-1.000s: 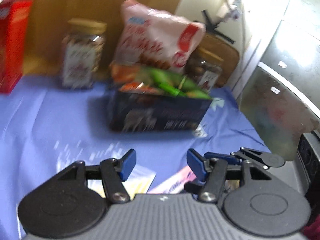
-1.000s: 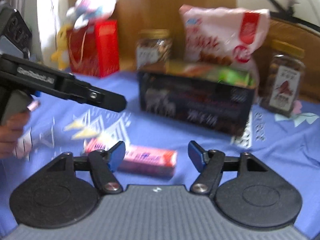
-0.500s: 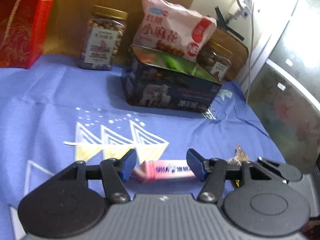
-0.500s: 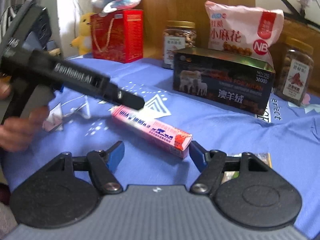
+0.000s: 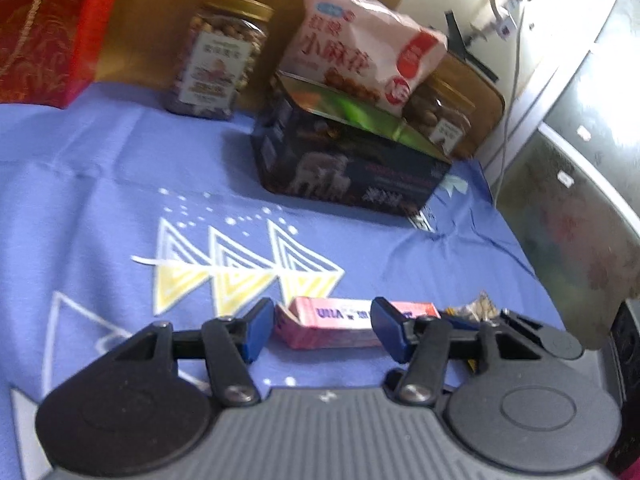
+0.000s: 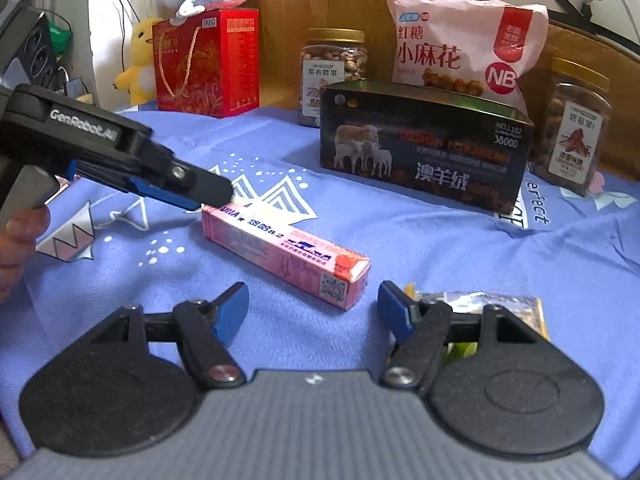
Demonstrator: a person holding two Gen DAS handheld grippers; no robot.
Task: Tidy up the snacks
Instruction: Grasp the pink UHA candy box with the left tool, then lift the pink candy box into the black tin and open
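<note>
The blue-padded fingers [image 5: 256, 330] of the left gripper [image 5: 320, 330] are closing in around one end of the long pink cardboard candy box [image 5: 340, 322], which is lying flat on the blue patterned cloth [image 5: 120, 200] directly between them; the pads are not yet pressing on it, as far as the left wrist view shows. The box's long axis is running across the left gripper's line, so the jaws are straddling its length, not its narrow width, and that looks like the point the pickup depends on. In the right wrist view the left gripper [image 6: 208, 194] is sitting over the box's far end [image 6: 280, 244], while the right gripper [image 6: 312, 312] is standing open just short of the near end, with nothing between its fingers. A crinkled yellow and silver snack packet [image 6: 480, 308] is lying just beside its right finger. Well beyond both, the dark rectangular box with sheep on it [image 6: 424, 148] is waiting.
</note>
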